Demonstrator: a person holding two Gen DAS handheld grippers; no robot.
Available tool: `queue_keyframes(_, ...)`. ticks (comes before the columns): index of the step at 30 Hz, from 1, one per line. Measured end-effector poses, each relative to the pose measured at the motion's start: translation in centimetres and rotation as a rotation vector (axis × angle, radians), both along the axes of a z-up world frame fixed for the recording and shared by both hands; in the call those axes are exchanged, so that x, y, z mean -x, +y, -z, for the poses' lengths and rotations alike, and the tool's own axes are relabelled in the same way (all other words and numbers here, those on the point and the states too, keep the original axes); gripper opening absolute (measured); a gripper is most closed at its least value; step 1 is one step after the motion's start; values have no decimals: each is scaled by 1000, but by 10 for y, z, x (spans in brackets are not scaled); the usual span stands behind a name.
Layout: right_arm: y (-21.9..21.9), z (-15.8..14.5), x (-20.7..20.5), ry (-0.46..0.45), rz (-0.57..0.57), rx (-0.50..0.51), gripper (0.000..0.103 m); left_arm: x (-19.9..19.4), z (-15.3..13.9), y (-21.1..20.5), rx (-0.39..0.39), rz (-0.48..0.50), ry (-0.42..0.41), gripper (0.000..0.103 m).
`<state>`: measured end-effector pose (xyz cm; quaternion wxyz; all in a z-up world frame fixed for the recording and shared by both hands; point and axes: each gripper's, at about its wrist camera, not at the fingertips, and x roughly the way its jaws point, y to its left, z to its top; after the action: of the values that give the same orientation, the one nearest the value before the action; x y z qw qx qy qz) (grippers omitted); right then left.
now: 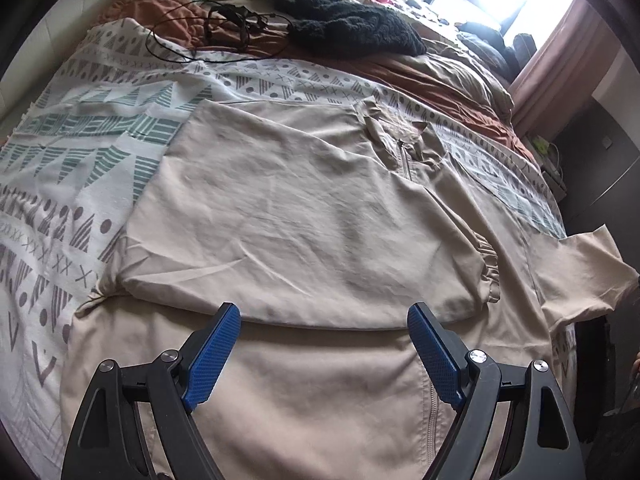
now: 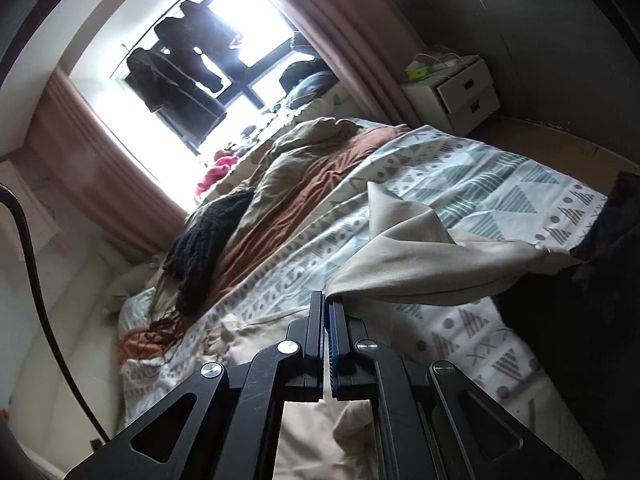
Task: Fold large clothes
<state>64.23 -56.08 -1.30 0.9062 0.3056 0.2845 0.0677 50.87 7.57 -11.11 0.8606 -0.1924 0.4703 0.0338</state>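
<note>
while the left gripper [image 1: 324, 316] hovers spread, the right gripper [image 2: 325, 304] pinches the beige jacket [image 2: 400, 248].

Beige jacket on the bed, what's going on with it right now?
A person with a handheld gripper in each hand is folding a large beige zip-front jacket on a bed covered by a white blanket with teal and grey geometric print. One sleeve is already folded across the jacket's body. The left gripper hovers open above the jacket, holding nothing. The right gripper has its fingers shut on a raised part of the beige fabric, probably the other sleeve, lifted off the blanket.
</note>
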Motion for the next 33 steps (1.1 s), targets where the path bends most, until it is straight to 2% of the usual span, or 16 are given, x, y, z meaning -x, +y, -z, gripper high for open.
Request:
queue_keyframes(8,76,-24,-4,-31,-124,-23,3,32,-7,38,32,-44,-29,86)
queue_keyframes(16,155,-17,-15,-5,-209,-13,3,70,-7,88,57,-102,-42,86)
queue_keyframes(25,249,25,-25,84,-321,-8,3,103,-3,132,101,-183,-55,86)
queue_keyframes(31,320,81,-25,197,-405,12,3,110,5,128,100,-155,-38,86)
queue_keyframes(33,343,108,-24,268,-441,50,3,111,8,126,95,-148,-34,86)
